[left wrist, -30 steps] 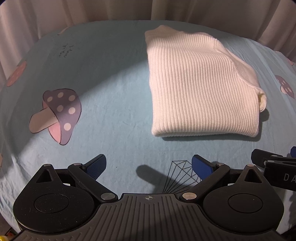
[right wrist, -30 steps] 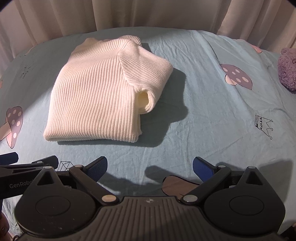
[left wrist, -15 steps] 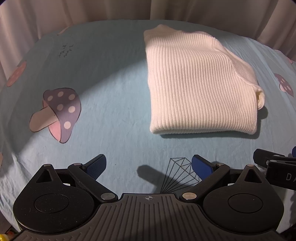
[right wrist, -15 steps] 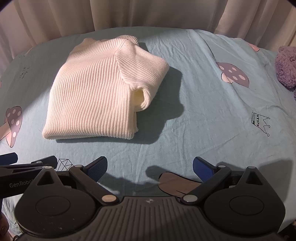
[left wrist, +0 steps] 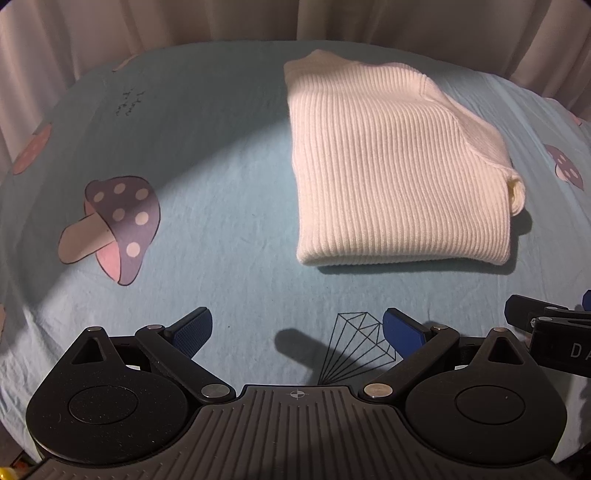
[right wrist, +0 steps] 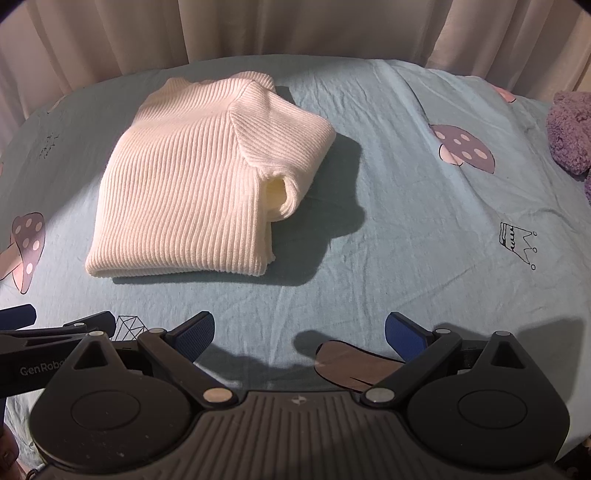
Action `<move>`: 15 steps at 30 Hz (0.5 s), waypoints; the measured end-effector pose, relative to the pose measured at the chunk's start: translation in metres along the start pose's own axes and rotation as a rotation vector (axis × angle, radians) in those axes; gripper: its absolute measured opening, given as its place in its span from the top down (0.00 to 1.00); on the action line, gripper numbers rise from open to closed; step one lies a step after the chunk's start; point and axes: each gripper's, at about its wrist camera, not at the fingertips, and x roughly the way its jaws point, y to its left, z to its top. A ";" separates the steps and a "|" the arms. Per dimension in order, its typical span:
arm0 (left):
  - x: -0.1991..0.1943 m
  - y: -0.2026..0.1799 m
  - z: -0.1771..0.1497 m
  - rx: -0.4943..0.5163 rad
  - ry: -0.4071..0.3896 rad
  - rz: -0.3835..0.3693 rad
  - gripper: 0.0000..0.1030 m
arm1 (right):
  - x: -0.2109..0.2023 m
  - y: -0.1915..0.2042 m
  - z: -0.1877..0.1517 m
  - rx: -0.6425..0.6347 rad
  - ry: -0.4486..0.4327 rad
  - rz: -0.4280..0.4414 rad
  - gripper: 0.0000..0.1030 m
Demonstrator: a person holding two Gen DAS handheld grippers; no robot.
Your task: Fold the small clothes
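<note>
A white ribbed sweater (left wrist: 395,170) lies folded into a rectangle on the light blue bed sheet (left wrist: 221,147), with a sleeve cuff showing at its right edge. It also shows in the right wrist view (right wrist: 199,184), left of centre. My left gripper (left wrist: 297,328) is open and empty, held above the sheet short of the sweater's near edge. My right gripper (right wrist: 299,330) is open and empty, near and to the right of the sweater. Each gripper's tip shows at the edge of the other's view.
The sheet has printed mushrooms (left wrist: 114,221), a diamond outline (left wrist: 358,343) and a crown (right wrist: 517,243). A purple fluffy item (right wrist: 570,133) lies at the far right. Beige curtains (right wrist: 295,29) hang behind the bed.
Both grippers have drawn back a little from the sweater, which now sits slightly farther away in both views. The sweater itself has not moved.
</note>
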 end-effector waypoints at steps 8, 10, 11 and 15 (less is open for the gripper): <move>0.000 -0.001 0.000 0.000 -0.010 -0.008 0.02 | 0.000 0.000 0.000 0.001 -0.002 -0.003 0.04; 0.001 0.000 0.001 -0.002 -0.007 -0.009 0.02 | 0.000 -0.001 0.000 0.004 -0.004 -0.004 0.04; 0.001 0.000 0.001 -0.002 -0.007 -0.008 0.02 | 0.000 -0.001 0.000 0.005 -0.006 -0.004 0.04; 0.002 -0.001 0.001 0.000 -0.010 -0.006 0.02 | 0.000 -0.002 0.001 0.007 -0.008 -0.008 0.04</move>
